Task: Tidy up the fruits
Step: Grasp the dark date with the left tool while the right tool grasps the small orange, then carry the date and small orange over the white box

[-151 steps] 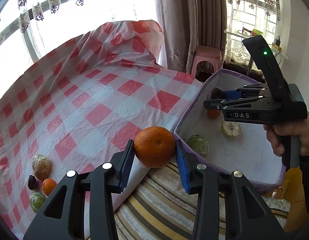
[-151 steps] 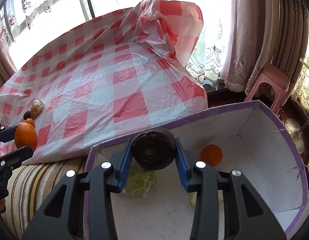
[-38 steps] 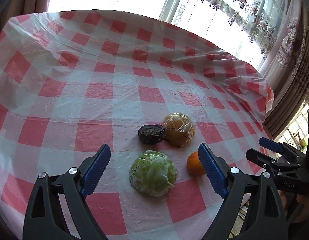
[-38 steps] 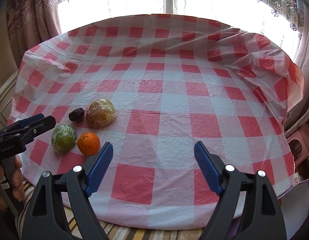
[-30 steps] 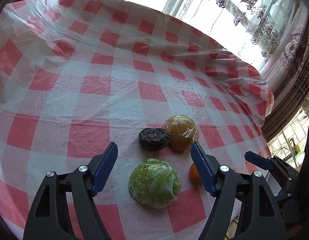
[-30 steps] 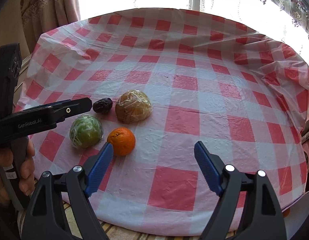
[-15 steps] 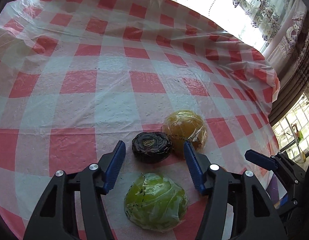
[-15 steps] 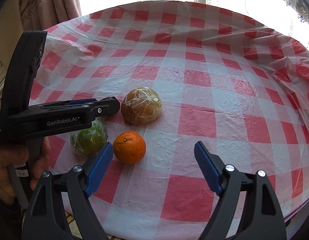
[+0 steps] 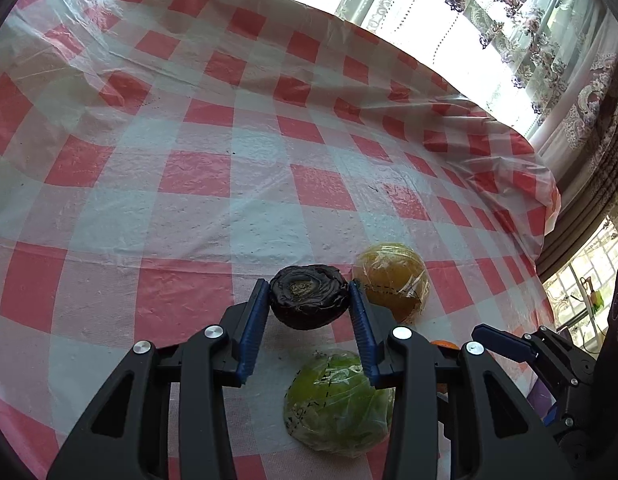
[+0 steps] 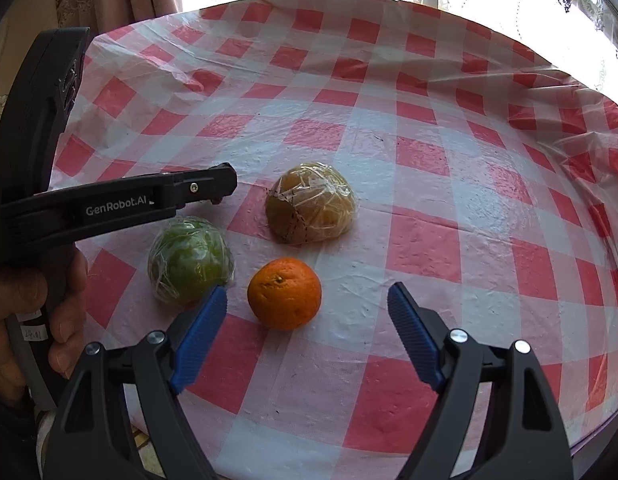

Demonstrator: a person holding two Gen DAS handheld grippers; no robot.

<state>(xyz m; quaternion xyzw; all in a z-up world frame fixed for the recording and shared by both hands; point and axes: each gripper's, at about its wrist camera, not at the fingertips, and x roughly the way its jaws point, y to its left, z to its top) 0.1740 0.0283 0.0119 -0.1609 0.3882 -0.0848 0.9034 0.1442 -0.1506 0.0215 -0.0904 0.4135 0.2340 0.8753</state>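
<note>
Daylight from the curtained window falls across a tabletop (image 9: 237, 184) under a red-and-white checked plastic cloth, and near its front edge we have a small cluster of fruits. Our left hand-held gripper (image 9: 309, 300) is pinched on the dark fruit (image 9: 308, 300), its blue pads pressed against both sides — we judge the grip sits across the widest part so the wrinkled, flattish body cannot roll out. That fruit looks shrivelled and nearly black, with a paler, dried hollow at its top; whether it rests on the cloth or is just lifted we cannot tell. Just beyond it to the right lies the yellow-orange wrapped fruit (image 10: 311, 208), a half-dome in crinkled clear film, cut face down by the look of it. Nearer to us is the green wrapped fruit (image 10: 189, 266), also filmed, lying under the left tool's fingers. Our right hand-held gripper (image 10: 307, 320) hangs spread wide, holding nothing, its pads to either side of the small orange (image 10: 284, 293) and a little short of it — lined up, we think, so that closing after a short advance would take it. The orange is bare, bright and dimpled, with its stem scar turned upward. All four pieces lie close together, so we reckon each pick needs care not to nudge a neighbour.
</note>
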